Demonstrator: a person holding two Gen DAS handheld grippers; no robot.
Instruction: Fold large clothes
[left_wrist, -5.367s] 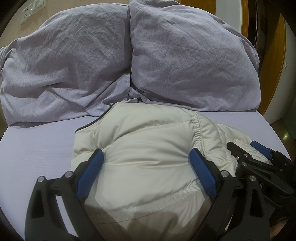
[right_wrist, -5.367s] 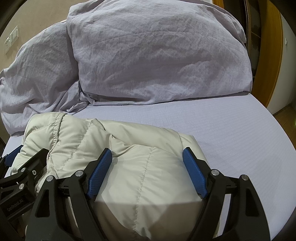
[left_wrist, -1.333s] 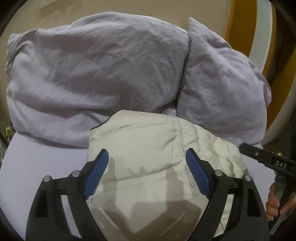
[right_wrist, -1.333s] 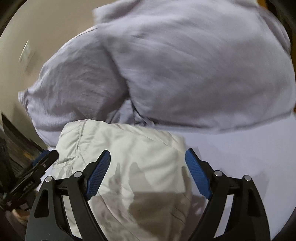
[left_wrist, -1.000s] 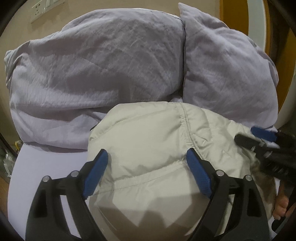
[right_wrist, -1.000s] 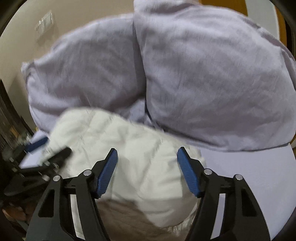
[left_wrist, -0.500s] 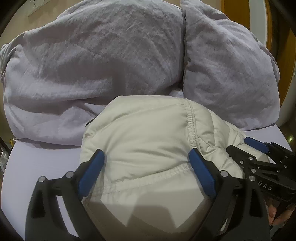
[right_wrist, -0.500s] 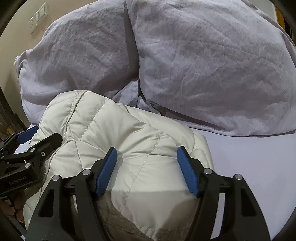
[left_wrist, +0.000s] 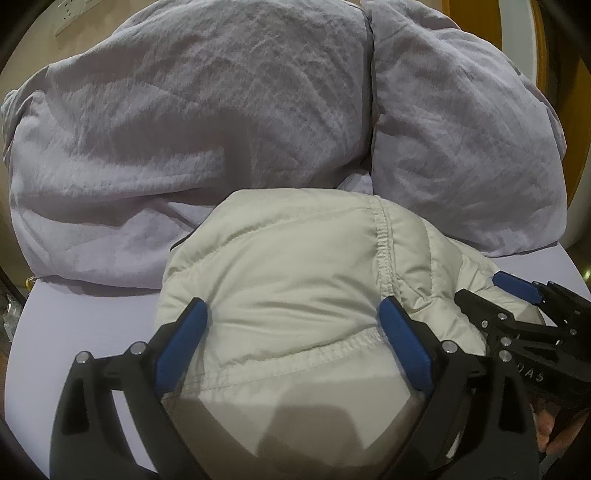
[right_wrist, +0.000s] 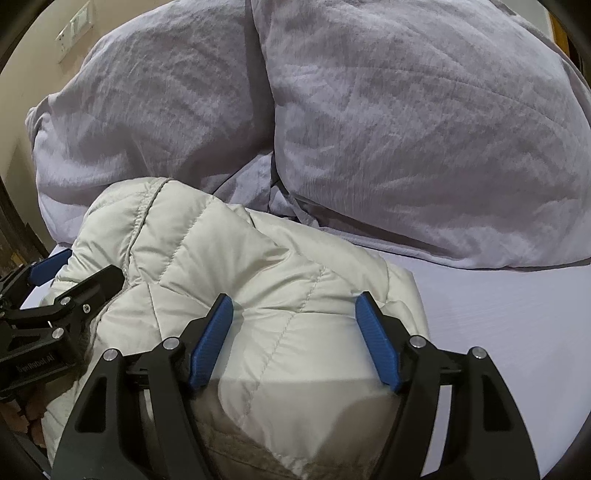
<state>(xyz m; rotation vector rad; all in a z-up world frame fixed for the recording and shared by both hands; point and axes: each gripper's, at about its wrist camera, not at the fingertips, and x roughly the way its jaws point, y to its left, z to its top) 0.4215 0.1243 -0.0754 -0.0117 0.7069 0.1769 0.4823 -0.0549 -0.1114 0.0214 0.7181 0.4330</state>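
Note:
A cream quilted puffer jacket (left_wrist: 295, 266) lies folded into a thick bundle on the lavender bed sheet, close against the pillows. It also shows in the right wrist view (right_wrist: 229, 266). My left gripper (left_wrist: 291, 328) is wide open, its blue pads straddling the bundle's left part. My right gripper (right_wrist: 295, 325) is open too, its pads straddling the bundle's right part. Each gripper shows in the other's view, at the bundle's side. Whether the pads press the fabric I cannot tell.
Two large lavender pillows (left_wrist: 192, 122) (right_wrist: 424, 122) lie right behind the jacket. The bed sheet (right_wrist: 509, 325) spreads to the right. A beige wall with a switch plate (right_wrist: 74, 29) stands behind, and a wooden door frame (left_wrist: 543, 55) is at the far right.
Both grippers swung and shifted, then settled back over the bundle. The jacket now sits nearer the pillows than several seconds ago. Both stay open.

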